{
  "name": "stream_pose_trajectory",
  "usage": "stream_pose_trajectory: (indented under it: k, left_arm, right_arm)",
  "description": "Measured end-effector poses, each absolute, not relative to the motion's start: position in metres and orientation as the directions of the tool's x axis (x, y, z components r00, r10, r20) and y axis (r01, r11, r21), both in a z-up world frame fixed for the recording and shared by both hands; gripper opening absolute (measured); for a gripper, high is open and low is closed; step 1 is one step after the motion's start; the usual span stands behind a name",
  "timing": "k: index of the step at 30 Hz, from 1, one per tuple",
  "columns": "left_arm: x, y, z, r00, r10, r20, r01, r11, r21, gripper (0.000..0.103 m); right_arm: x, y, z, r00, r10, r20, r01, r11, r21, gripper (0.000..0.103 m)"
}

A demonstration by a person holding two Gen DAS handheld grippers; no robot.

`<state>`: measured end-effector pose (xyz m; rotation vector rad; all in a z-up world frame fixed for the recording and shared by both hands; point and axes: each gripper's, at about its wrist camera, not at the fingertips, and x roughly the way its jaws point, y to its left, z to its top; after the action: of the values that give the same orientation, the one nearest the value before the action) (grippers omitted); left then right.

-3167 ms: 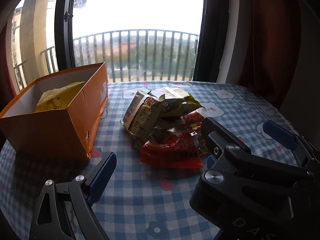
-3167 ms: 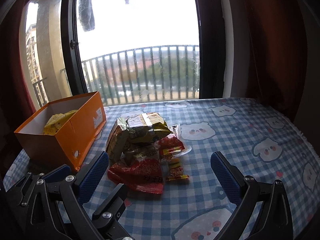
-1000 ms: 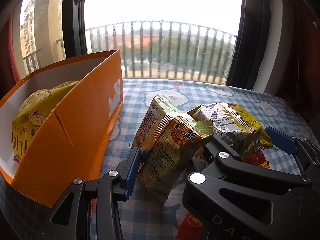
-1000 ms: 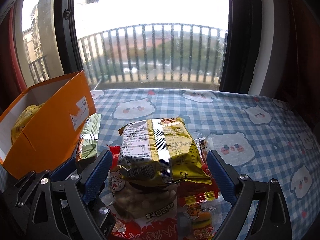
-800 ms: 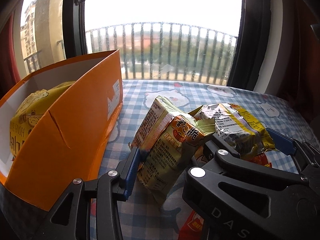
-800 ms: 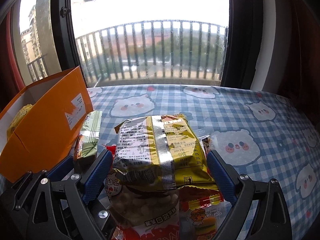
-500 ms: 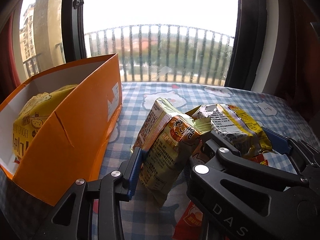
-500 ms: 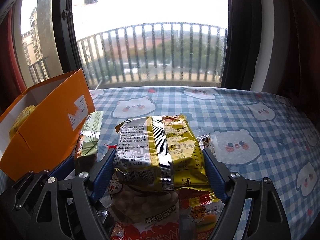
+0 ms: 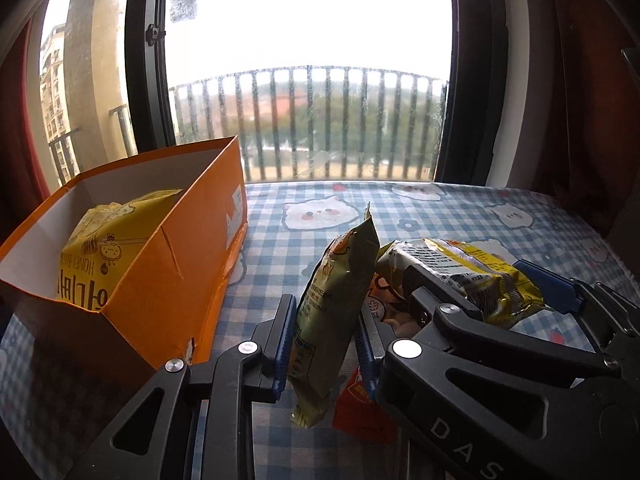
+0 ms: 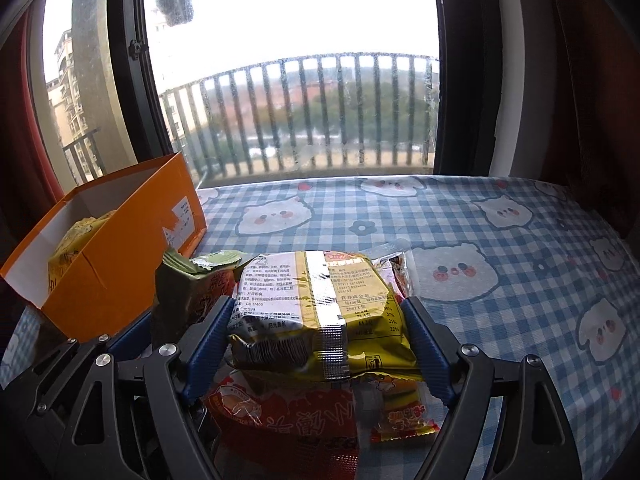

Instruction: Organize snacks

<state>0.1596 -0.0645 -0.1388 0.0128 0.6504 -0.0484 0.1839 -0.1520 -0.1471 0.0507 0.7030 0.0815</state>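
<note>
Both grippers now clamp snack packets

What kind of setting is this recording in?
Probably a home, an upper-floor flat: a table with a bear-print checked tablecloth stands at a window onto a railed balcony, with apartment blocks outside.

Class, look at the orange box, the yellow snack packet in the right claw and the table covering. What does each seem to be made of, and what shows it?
Orange box: likely cardboard, matte; creased wall, white inside.
Yellow snack packet: probably plastic or foil film, glossy; crinkles, shiny silver seam.
Table covering: checked, printed with animals; fabric or vinyl, unclear.
</note>
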Motion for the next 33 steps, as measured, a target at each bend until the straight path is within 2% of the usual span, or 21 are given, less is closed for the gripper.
stream_pose_trajectory:
  k: [14,24,27,32,33]
  left_arm:
    - [0.126,-0.068,-0.125,0.8,-0.069,-0.596,0.071,0.997,-0.02,0.024]
    - [0.104,-0.073,-0.096,0.836,-0.097,-0.54,0.096,0.995,-0.03,0.02]
    - [0.099,-0.074,-0.087,0.847,-0.104,-0.521,0.104,0.994,-0.03,0.02]
    - [0.102,-0.07,-0.095,0.825,-0.105,-0.556,0.094,0.994,-0.048,0.021]
    - [0.103,-0.068,-0.101,0.814,-0.102,-0.572,0.085,0.995,-0.056,0.028]
  right_arm:
    - [0.143,-0.154,-0.131,0.774,0.093,-0.627,-0.048,0.995,0.089,0.085]
    - [0.122,-0.16,-0.1,0.819,0.076,-0.569,-0.031,0.996,0.087,0.084]
    - [0.119,-0.16,-0.088,0.826,0.07,-0.559,-0.031,0.996,0.08,0.062]
    - [0.12,-0.161,-0.092,0.809,0.089,-0.581,-0.035,0.994,0.104,0.062]
    - [0.121,-0.161,-0.097,0.797,0.103,-0.595,-0.045,0.993,0.112,0.063]
